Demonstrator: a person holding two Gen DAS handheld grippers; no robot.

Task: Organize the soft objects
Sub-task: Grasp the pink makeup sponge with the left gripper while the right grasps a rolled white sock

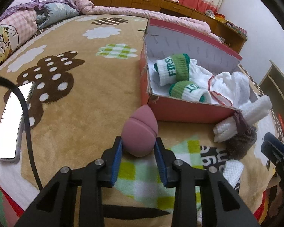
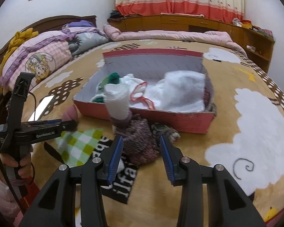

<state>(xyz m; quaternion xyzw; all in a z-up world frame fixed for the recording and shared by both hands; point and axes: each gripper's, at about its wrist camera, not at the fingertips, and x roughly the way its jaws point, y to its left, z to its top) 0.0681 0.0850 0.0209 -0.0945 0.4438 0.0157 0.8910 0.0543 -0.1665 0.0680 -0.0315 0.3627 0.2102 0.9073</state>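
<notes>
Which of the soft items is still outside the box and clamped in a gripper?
The pink egg-shaped sponge, held by the left gripper on the blanket just before the red box. The green-cuffed socks lie inside it.

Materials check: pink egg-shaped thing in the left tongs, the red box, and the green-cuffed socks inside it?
Pink egg: looks like matte foam sponge, with no shine and a seam across it; the left tongs are shut on it. Red box: cardboard, going by its torn, ragged corners and pale inner face. Green-cuffed socks: ribbed knit fabric, probably cotton blend, with woven lettering.
</notes>
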